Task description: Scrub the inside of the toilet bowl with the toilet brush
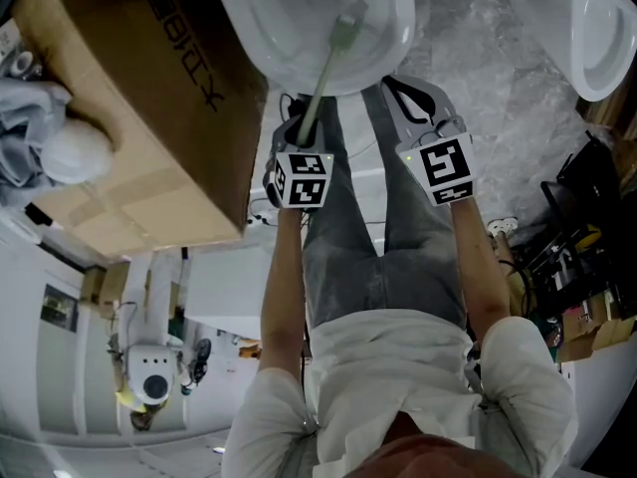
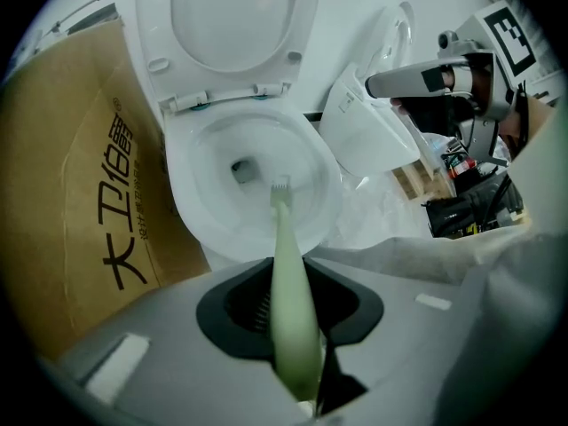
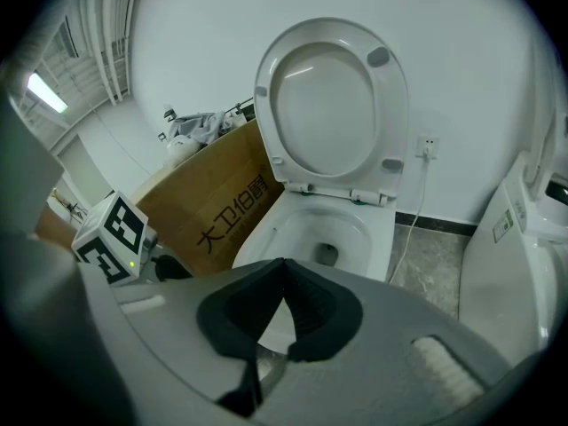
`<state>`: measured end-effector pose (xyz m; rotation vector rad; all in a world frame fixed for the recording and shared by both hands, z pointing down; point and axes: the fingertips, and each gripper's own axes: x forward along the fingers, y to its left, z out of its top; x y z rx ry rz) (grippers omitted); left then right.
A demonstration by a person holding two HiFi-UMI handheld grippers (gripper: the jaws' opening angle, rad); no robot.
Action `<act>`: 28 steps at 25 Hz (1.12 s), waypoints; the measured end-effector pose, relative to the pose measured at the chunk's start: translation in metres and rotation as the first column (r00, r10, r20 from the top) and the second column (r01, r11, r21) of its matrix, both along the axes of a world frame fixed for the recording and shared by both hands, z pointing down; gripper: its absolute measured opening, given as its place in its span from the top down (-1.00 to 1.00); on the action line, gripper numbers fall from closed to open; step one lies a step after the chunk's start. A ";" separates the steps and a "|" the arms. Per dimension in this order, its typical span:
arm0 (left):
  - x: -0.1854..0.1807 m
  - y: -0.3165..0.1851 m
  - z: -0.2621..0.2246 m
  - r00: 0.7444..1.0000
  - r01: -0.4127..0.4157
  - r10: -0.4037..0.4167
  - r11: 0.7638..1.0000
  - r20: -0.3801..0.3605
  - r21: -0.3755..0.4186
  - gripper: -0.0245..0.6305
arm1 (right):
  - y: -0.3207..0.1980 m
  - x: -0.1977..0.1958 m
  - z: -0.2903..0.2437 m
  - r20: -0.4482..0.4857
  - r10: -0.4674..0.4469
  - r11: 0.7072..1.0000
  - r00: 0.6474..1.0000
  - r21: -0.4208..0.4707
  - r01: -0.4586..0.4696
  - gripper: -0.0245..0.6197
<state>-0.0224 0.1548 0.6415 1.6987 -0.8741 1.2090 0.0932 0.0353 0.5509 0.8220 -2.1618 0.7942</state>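
The white toilet bowl (image 1: 398, 38) is at the top of the head view, with its seat and lid (image 3: 333, 105) raised. My left gripper (image 1: 299, 132) is shut on the pale green handle of the toilet brush (image 1: 323, 78). The handle reaches up over the rim, and the brush head (image 2: 280, 186) is inside the bowl (image 2: 191, 211), near the drain opening. My right gripper (image 1: 413, 96) hovers to the right of the bowl's front and holds nothing. In its own view its jaws (image 3: 284, 264) meet, pointing at the bowl (image 3: 293, 229).
A large brown cardboard box (image 1: 129, 118) stands tight against the bowl's left side. More white ceramic pieces (image 2: 368, 131) sit on the plastic-covered floor (image 1: 498, 78) to the right. A cable (image 3: 413, 211) hangs beside the toilet. The person's legs stand just before the bowl.
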 end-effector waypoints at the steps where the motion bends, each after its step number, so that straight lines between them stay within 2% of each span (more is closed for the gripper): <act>1: -0.002 0.000 0.001 1.000 0.004 -0.004 1.000 0.003 -0.007 0.58 | 0.001 -0.004 0.001 0.002 -0.012 1.000 1.000 -0.003 0.012 0.91; 7: -0.022 -0.003 0.004 0.999 0.034 -0.034 0.999 0.035 -0.023 0.58 | 0.014 -0.030 0.008 0.026 -0.083 0.996 0.996 -0.034 0.083 0.91; 13: -0.037 -0.012 0.006 0.997 0.027 -0.025 1.000 0.075 -0.014 0.58 | 0.022 -0.047 0.012 0.037 -0.115 0.992 0.993 -0.055 0.117 0.91; 28: -0.064 -0.059 0.000 0.985 -0.008 -0.001 0.999 0.172 0.054 0.58 | 0.014 -0.055 0.019 0.024 -0.132 0.989 0.991 -0.070 0.134 0.91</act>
